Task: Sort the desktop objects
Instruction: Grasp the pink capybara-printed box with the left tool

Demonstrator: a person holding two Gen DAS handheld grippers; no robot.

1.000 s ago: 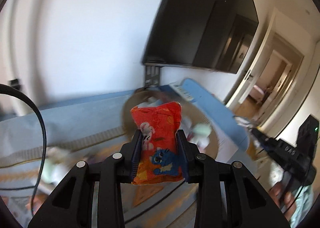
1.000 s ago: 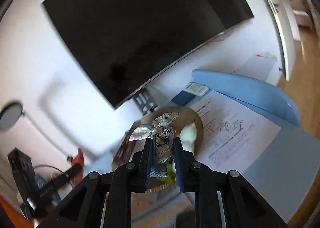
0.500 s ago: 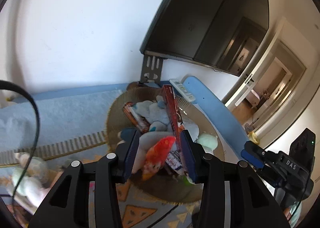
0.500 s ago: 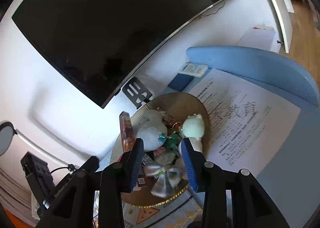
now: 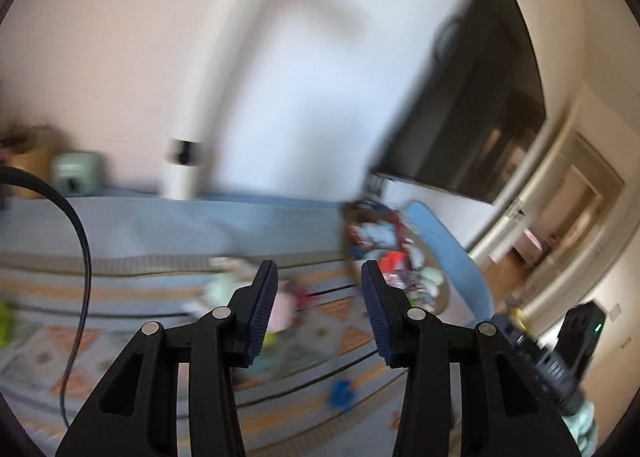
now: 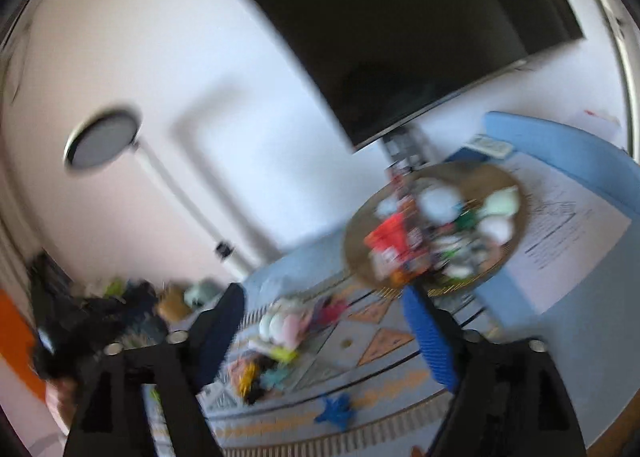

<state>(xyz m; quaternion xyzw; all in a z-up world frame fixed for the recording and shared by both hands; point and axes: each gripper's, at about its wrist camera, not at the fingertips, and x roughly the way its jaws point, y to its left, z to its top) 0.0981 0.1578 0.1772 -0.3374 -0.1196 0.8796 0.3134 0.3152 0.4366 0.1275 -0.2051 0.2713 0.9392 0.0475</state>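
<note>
Both drops having been made into the round woven tray by the table's far edge, where the red snack packet lies, the left gripper and right gripper, jaws just opened and empty, are being swung toward the plush toys left mid-mat.

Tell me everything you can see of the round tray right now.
The round tray is a shallow, brownish disc that looks woven, with a golden fringe at its near edge. It lies flat on the blue table, partly over the patterned mat, beside a printed sheet. It is heaped with sorted items: a red snack packet, pale plush toys, small wrappers. Motion blur hides finer detail. Neither tongs touch it.
</note>
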